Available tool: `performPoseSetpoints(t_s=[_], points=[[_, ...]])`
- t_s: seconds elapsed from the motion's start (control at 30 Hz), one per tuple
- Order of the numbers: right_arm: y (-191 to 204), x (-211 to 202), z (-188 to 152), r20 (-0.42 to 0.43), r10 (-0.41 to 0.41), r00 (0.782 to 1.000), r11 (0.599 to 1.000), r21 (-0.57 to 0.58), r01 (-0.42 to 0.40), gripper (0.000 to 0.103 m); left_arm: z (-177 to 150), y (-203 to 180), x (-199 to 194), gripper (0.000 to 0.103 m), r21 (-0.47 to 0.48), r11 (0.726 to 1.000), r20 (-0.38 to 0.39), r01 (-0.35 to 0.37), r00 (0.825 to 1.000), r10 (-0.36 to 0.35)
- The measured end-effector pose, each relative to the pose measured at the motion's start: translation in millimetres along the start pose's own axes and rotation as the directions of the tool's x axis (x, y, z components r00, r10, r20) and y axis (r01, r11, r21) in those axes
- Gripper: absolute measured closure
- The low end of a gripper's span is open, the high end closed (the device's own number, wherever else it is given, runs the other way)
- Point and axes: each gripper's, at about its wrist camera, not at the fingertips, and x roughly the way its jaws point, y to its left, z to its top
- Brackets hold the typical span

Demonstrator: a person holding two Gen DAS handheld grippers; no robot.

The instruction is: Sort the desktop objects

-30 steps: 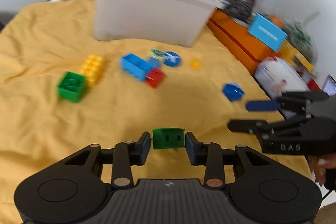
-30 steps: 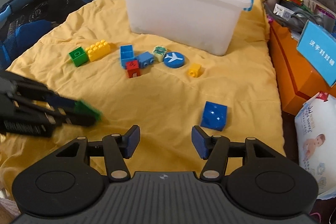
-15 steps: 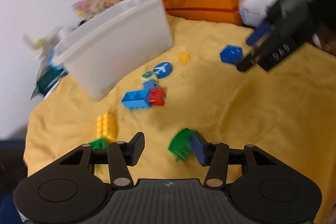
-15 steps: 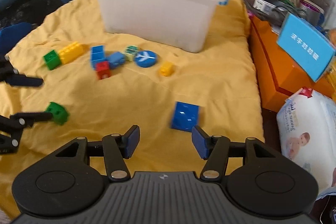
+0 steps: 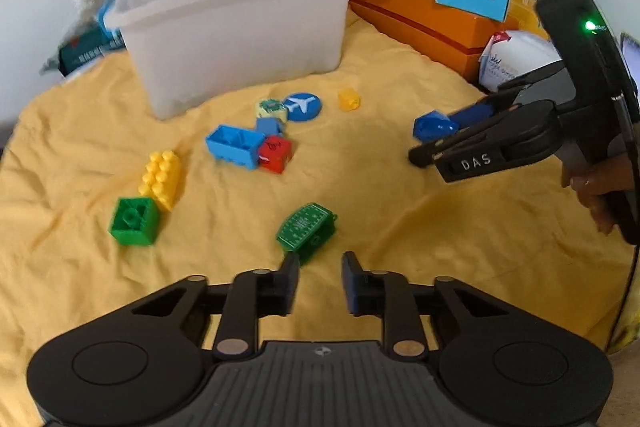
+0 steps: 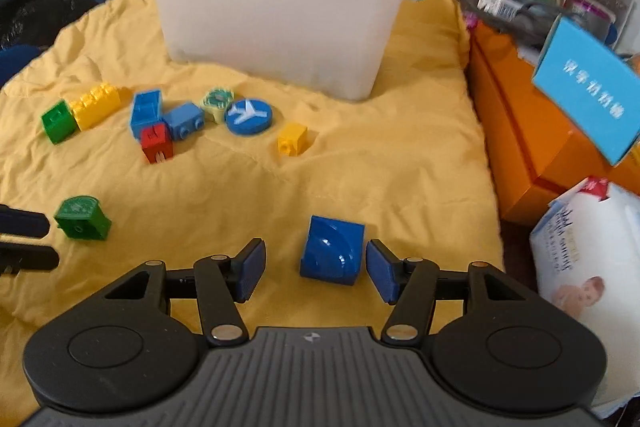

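While my left gripper [image 5: 316, 277] hangs empty, its jaws just narrowed, the green block [image 5: 306, 231] lies loose on the yellow cloth [image 5: 400, 227] just ahead, open cloth around it. My right gripper [image 6: 316, 271] gapes around the blue block [image 6: 332, 251] near the cloth's right edge, unclamped. Only its view shows the dark bag [image 6: 36, 7] at left.

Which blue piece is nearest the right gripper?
The dark blue curved block, lying between the open right gripper fingers; the other blue pieces sit far off beside the bin.
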Motion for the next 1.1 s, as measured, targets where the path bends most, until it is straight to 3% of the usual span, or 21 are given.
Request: performPoseSetpoints(t_s=[0.03, 0.07, 0.1, 0.17, 0.2, 0.27, 0.33, 0.43, 0.5, 0.67, 0.8, 0.93, 1.1], points=[[0, 4, -1, -0.013, 0.025, 1.000, 1.000, 0.001, -0.025, 0.062, 2, -1, -1, 0.064, 0.018, 1.000, 0.009, -0.009, 1.000, 0.009], [-2, 2, -2, -0.007, 0.058, 0.998, 0.998, 0.003, -0.058, 0.067, 3, 0, -4, 0.060, 0.035, 0.999, 0.025, -0.013, 1.000, 0.012], [0, 0, -3, -0.012, 0.074, 0.997, 0.997, -0.008, -0.074, 0.067, 5, 2, -8, 0.057, 0.049, 0.999, 0.045, -0.017, 0.999, 0.015], [5, -9, -4, -0.011, 0.099, 0.995, 0.994, -0.055, -0.099, 0.067, 10, 7, -13, 0.038, 0.073, 0.997, 0.082, -0.023, 0.996, 0.017], [7, -14, -5, -0.010, 0.122, 0.993, 0.991, -0.060, -0.122, 0.067, 14, 9, -12, 0.036, 0.080, 0.996, 0.090, -0.035, 0.996, 0.028], [15, -23, -10, 0.000, 0.120, 0.993, 0.989, -0.090, -0.119, 0.067, 21, 15, -4, 0.035, 0.071, 0.997, 0.090, -0.020, 0.996, 0.013], [22, -28, -15, 0.003, 0.107, 0.994, 0.987, -0.118, -0.106, 0.067, 26, 21, 8, 0.037, 0.028, 0.997, 0.059, 0.076, 0.995, -0.078], [20, -29, -21, -0.020, 0.119, 0.993, 0.989, -0.089, -0.120, 0.067, 26, 19, 22, 0.049, -0.005, 0.989, 0.004, 0.147, 0.989, -0.147], [18, -30, -23, -0.021, 0.109, 0.994, 0.991, -0.081, -0.111, 0.067, 24, 11, 18, 0.051, 0.018, 0.987, 0.007, 0.159, 0.987, -0.159], [10, -35, -26, -0.019, 0.093, 0.995, 0.995, -0.044, -0.094, 0.067, 13, -8, 2, 0.050, 0.014, 0.963, 0.005, 0.270, 0.963, -0.270], [9, -35, -28, -0.021, 0.092, 0.996, 0.995, -0.035, -0.093, 0.067, 18, -5, -13, 0.048, 0.062, 0.988, 0.104, 0.144, 0.983, -0.150], [11, -34, -28, -0.022, 0.097, 0.995, 0.995, -0.036, -0.098, 0.067, 29, 21, 13, 0.048, 0.012, 0.993, 0.054, 0.118, 0.991, -0.118], [14, -36, -30, -0.022, 0.106, 0.994, 0.993, -0.048, -0.107, 0.067, 21, 20, 35, 0.050, -0.015, 0.986, -0.043, 0.167, 0.985, -0.168]])
